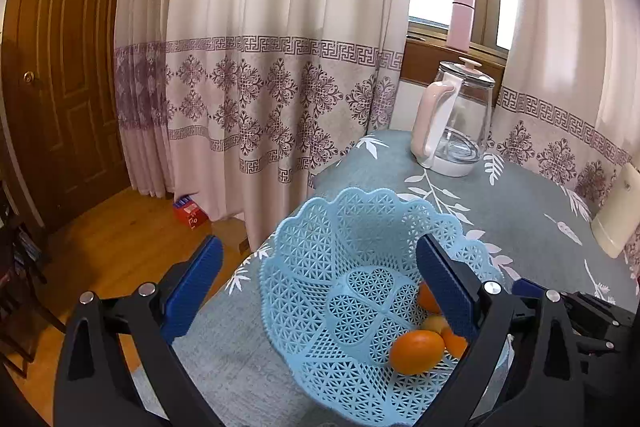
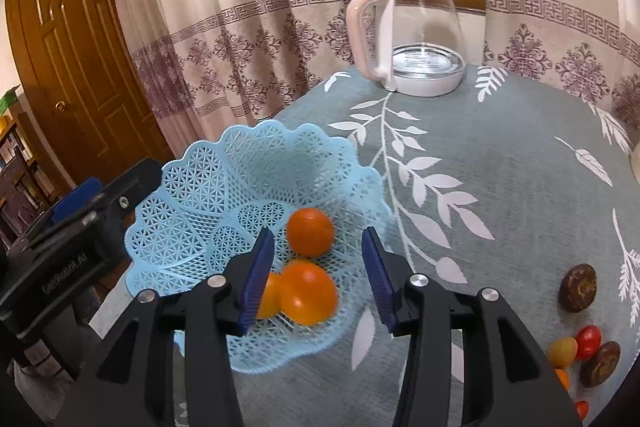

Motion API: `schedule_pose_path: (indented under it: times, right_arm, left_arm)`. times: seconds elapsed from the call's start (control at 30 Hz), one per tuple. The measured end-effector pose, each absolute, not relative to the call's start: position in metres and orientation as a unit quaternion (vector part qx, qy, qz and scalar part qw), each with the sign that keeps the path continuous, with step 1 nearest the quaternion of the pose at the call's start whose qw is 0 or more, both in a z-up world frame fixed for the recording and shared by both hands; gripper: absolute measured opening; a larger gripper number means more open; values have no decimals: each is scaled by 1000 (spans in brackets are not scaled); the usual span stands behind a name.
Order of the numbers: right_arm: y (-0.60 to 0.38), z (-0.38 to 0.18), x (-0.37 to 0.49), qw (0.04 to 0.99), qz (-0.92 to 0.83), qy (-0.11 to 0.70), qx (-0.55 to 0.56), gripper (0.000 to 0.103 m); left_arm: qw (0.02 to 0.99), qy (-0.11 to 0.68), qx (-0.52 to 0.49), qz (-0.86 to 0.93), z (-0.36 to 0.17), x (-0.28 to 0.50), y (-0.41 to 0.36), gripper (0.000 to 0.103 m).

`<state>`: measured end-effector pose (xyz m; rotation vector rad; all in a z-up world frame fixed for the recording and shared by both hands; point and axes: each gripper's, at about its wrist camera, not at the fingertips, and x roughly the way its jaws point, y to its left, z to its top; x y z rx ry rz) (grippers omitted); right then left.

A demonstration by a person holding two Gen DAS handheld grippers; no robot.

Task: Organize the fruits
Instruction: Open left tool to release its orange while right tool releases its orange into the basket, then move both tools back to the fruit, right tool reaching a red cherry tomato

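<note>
Three oranges [image 2: 308, 293] lie in one blue basket [image 2: 208, 187], two brown fruits [image 2: 578, 287] outside.

a home: patterned curtains [image 1: 256, 67], wooden door [image 1: 60, 67], glass kettle [image 2: 416, 35] on a leaf-print tablecloth [image 2: 500, 187].

The black body of the left gripper [image 2: 86, 223] carries pale lettering that seems to read "GenRobot AI". The red box [image 1: 189, 211] shows print too small to read.

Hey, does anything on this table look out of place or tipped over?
The light blue plastic lattice basket looks tilted, with its orange fruits rolled to one side. Several small loose fruits lie on the grey leaf-print tablecloth, outside it.
</note>
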<state>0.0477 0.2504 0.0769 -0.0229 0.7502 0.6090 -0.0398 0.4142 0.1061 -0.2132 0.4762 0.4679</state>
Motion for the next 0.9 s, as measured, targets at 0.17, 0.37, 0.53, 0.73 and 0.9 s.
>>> schedule_pose_path:
  times: [0.17,0.37,0.53,0.73,0.9]
  right_arm:
    - [236,75,45,890,278,361,5,46]
    - [223,76,34,899,264,350,8,48]
    - [211,77,25,904,252,345,12,50]
    - [194,72,19,906,235,351,24,51]
    - [178,67,15,908,219,356,33,55]
  left_arm:
    - [937,231,-110,239,106,-41,416,100]
    - [939,230,-97,235,107,-41,407,100]
    - [939,229,-80,245,108,-44,398,100]
    - [943,231,-78,227,110,-46,391,100]
    - [946,233,-72,212,112,-46,383,100]
